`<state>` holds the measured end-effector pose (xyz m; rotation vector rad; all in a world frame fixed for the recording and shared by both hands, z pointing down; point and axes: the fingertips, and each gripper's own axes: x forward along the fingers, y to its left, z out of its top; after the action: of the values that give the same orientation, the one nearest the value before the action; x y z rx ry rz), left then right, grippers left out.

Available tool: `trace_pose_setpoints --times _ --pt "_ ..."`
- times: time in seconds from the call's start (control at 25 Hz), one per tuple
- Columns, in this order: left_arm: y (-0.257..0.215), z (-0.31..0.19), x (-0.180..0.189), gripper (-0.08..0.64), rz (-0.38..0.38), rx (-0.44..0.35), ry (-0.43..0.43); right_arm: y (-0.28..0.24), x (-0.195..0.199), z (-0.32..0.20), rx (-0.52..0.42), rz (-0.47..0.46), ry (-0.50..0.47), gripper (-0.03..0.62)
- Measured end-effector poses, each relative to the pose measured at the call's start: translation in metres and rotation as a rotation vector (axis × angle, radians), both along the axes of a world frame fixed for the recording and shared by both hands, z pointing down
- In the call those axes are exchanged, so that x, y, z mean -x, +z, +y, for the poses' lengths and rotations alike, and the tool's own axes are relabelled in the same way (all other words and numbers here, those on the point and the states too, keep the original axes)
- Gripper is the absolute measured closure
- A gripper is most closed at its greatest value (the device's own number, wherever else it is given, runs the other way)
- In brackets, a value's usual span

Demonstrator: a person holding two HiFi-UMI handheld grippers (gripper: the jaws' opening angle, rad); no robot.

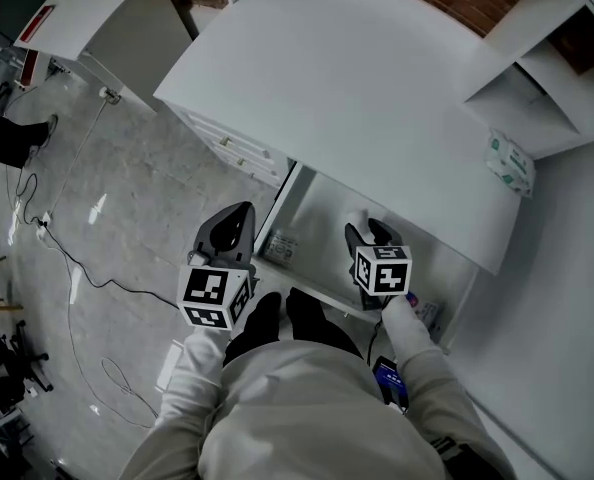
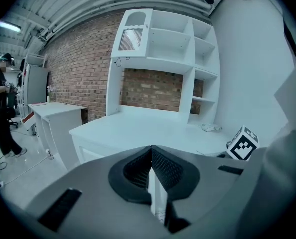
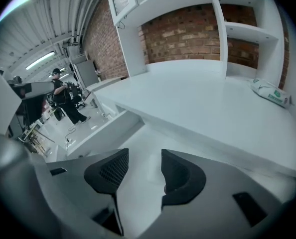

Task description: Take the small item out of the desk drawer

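The white desk's [image 1: 357,88] drawer [image 1: 322,213] stands pulled out below the front edge. A small pale packet [image 1: 280,248] lies at the drawer's left end. My right gripper [image 1: 367,230] hangs inside the drawer, right of the packet and apart from it. In the right gripper view its jaws [image 3: 144,168] stand open over the bare drawer floor [image 3: 148,138] with nothing between them. My left gripper [image 1: 240,213] hovers just outside the drawer's left side. Its jaws [image 2: 150,159] are shut together and empty.
A tissue pack [image 1: 509,163] lies on the desk's right end by the shelf unit [image 1: 557,58]. Another small object [image 1: 427,313] sits at the drawer's right front corner. A second white desk [image 1: 97,8] and floor cables [image 1: 67,258] are to the left. A person [image 2: 1,108] stands far off.
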<state>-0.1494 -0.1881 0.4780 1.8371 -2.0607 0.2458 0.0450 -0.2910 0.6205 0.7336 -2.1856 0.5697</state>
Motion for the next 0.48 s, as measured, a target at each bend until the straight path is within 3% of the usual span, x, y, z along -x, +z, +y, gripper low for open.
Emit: trace_pose_setpoints --times 0.48 --pt "0.016 0.004 0.015 0.542 0.022 0.044 -0.066 0.062 -0.001 -0.008 0.126 0.147 -0.002 0.314"
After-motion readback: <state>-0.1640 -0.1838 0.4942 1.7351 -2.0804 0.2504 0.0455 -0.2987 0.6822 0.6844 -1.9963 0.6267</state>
